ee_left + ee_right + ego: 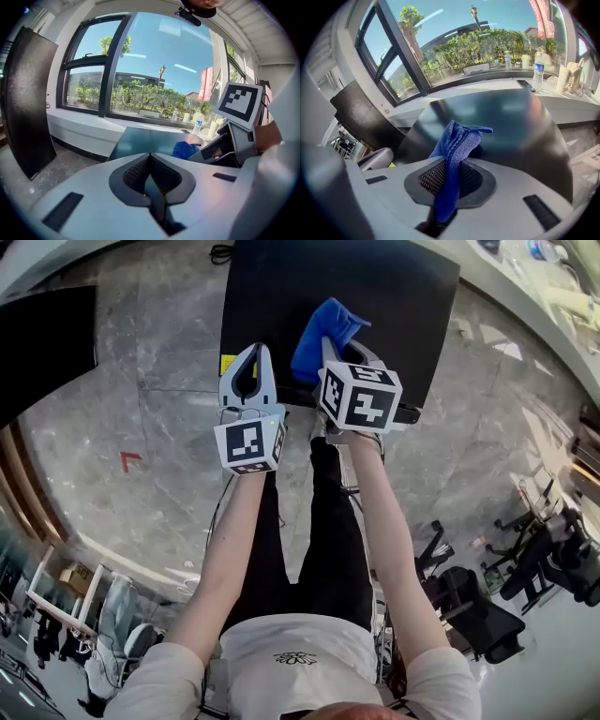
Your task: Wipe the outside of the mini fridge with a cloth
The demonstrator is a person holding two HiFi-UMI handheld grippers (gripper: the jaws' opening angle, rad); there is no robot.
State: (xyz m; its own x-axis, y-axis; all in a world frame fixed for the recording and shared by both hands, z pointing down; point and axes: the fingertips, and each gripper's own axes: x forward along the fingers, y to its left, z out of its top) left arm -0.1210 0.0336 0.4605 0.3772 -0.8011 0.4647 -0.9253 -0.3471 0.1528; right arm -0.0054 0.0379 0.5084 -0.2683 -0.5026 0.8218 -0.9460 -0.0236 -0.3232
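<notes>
The person's shirt [300,652] fills the bottom of the head view, with both bare arms stretched forward to the tools. Grey stone floor [159,427] spreads under and to either side of them.

The black fridge [375,296] stands straight ahead of both tools, seen from above. Its flat top runs under their tips and on beyond them. Past it, ahead of the tools, is a large window [154,70] with a white sill [84,124]. A dark panel [28,103] leans well off to the left of the left tool.

The left tool [253,351] is over the fridge's near left corner, just beside the right tool and level with it. Its jaws are closed tip to tip with nothing between them [150,158].

The right tool [451,165] is over the fridge's near edge. Its jaws are clamped on a blue cloth [457,140]. The cloth runs up through the jaws and bunches out past the tips over the fridge top. Whether it touches the top I cannot tell. From the left tool it shows as a blue lump to the right [185,150].

Small bottles [538,65] stand on the sill, far ahead and right of the right tool.
</notes>
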